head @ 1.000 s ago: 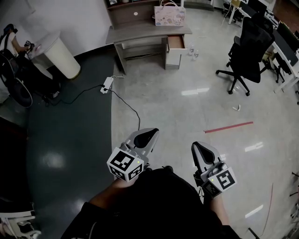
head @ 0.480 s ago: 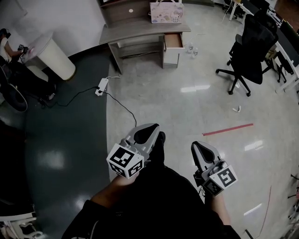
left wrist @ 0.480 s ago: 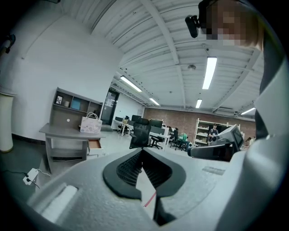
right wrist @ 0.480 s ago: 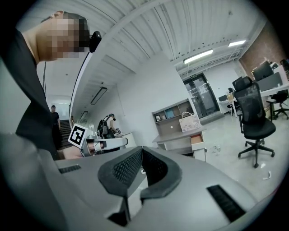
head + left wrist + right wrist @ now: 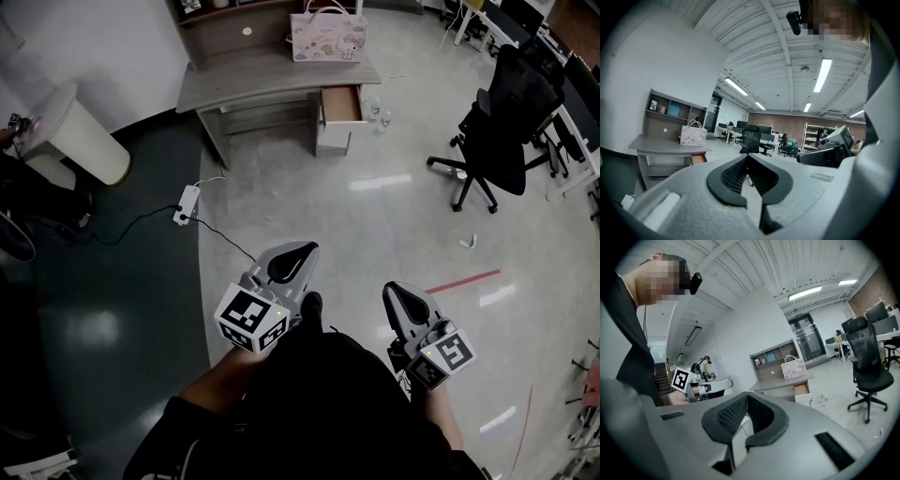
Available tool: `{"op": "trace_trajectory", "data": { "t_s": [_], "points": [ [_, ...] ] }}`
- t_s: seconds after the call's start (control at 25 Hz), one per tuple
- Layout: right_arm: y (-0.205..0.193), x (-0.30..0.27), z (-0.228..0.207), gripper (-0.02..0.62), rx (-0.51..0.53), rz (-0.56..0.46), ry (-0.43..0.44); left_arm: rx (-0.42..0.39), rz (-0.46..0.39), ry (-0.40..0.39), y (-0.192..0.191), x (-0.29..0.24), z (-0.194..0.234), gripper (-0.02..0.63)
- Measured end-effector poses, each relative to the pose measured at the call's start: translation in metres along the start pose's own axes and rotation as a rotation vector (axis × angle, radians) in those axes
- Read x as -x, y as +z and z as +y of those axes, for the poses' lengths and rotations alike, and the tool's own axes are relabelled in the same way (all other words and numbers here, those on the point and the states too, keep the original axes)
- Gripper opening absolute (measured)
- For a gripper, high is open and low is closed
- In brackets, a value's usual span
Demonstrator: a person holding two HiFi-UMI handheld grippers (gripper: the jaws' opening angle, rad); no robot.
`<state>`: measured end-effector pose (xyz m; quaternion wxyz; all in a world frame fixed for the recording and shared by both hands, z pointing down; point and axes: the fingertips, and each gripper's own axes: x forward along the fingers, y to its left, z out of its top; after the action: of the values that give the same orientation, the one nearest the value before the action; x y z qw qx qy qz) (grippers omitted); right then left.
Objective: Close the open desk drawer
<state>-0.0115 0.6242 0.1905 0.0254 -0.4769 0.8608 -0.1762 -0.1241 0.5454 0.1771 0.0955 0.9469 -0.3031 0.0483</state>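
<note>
Left tongs (image 5: 292,262) and right tongs (image 5: 404,301) are riding shut, empty; drawer (image 5: 340,104) hanging open, well apart; floor cable (image 5: 223,240) possibly tripping approach.

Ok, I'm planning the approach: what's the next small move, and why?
Probably step forward toward the desk: its open drawer sits far across the floor, well beyond the left gripper and right gripper, both shut on nothing.

The desk (image 5: 272,80) and its open drawer (image 5: 339,105) have slid left in the head view, the white bin (image 5: 70,141) toward the left edge; a shoe (image 5: 311,305) (unseen a second ago) shows beside the left gripper (image 5: 302,251).
</note>
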Motion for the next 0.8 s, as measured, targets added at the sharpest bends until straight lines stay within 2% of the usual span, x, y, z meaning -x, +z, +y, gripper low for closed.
{"op": "trace_trajectory", "data": {
  "t_s": [0.2, 0.48, 0.72, 0.8],
  "points": [
    [0.034, -0.07, -0.038, 0.014, -0.003, -0.028, -0.002, -0.01, -0.006, -0.027, 0.023, -0.053, 0.061, 0.006],
    [0.046, -0.137, -0.097, 0.014, -0.058, -0.008, 0.017, 0.014, 0.01, -0.016, 0.032, -0.113, 0.121, 0.006],
    [0.071, -0.198, -0.151, 0.014, -0.121, -0.015, 0.076, 0.015, 0.02, 0.017, 0.042, -0.173, 0.161, 0.006],
    [0.082, -0.22, -0.174, 0.014, -0.113, -0.021, 0.105, 0.012, 0.02, 0.038, 0.049, -0.195, 0.179, 0.006]
  ]
}}
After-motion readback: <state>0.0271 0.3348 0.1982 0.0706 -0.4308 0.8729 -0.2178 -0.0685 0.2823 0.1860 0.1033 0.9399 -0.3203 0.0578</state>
